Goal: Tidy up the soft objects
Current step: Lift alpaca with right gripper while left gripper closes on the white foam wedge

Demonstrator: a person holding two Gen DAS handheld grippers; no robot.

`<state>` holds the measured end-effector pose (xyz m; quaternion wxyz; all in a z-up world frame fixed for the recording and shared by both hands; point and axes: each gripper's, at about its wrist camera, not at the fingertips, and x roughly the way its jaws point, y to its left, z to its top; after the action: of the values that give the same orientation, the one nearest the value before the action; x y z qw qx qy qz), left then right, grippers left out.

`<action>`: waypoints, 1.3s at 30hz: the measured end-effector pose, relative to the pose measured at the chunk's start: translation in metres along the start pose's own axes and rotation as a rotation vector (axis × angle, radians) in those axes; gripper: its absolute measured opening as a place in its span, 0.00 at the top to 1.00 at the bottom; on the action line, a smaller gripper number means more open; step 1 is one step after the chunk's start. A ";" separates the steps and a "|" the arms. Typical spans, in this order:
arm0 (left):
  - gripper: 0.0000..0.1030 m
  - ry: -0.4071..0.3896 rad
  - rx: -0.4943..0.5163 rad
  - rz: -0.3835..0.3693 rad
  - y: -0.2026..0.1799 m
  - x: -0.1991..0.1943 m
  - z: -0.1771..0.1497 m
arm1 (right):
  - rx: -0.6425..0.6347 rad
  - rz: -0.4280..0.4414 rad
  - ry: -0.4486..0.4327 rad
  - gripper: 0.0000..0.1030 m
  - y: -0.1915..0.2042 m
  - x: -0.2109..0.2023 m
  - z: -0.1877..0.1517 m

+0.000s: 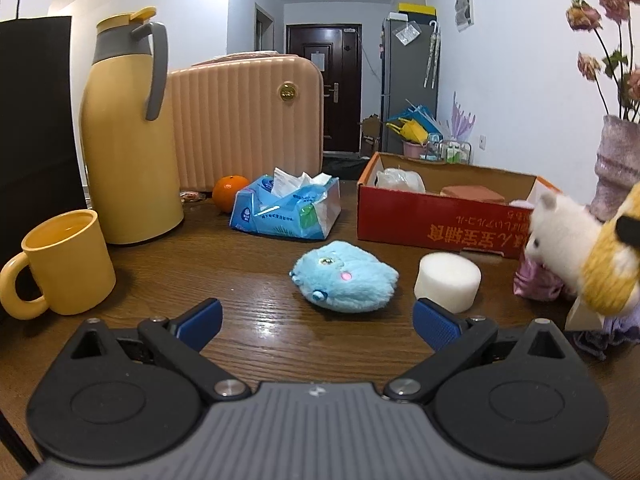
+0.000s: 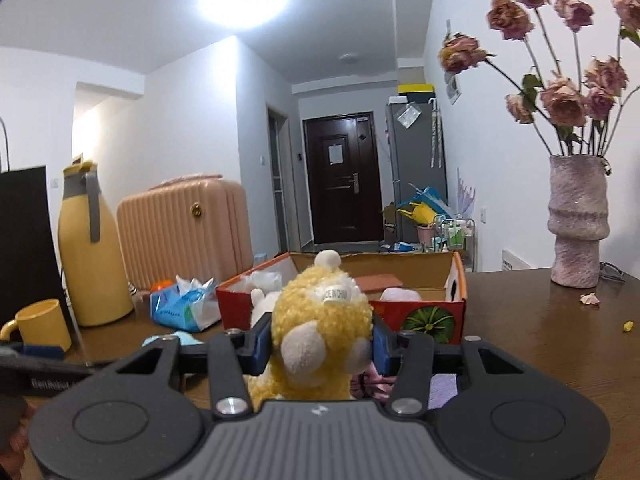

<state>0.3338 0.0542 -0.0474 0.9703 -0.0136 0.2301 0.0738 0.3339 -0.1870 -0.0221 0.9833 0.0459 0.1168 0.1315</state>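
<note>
Currently the right gripper (image 2: 318,350) clamps the yellow plush (image 2: 320,320) near the box (image 2: 456,300), which holds perhaps 3 items. Left gripper (image 1: 318,322) gapes empty; blue plush (image 1: 344,276) and sponge (image 1: 447,282) remain on the table (image 1: 200,264).

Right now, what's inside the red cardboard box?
The red cardboard box holds a white plastic bag, a brown block and something pale pink; its walls hide the bottom.
</note>
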 end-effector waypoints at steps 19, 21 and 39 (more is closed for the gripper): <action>0.00 0.068 -0.001 -0.040 -0.047 0.011 -0.005 | 0.078 -0.076 -0.071 0.54 -0.050 -0.026 0.011; 0.00 0.072 0.008 -0.051 -0.056 0.012 -0.004 | 0.080 -0.082 -0.077 0.54 -0.056 -0.029 0.011; 0.00 0.078 0.096 -0.190 -0.150 0.019 -0.006 | 0.069 -0.128 -0.088 0.54 -0.098 -0.040 0.012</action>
<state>0.3708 -0.0917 -0.0624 0.9627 0.0085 0.2688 -0.0301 0.3231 -0.2926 -0.0135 0.9917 0.0778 0.0807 0.0623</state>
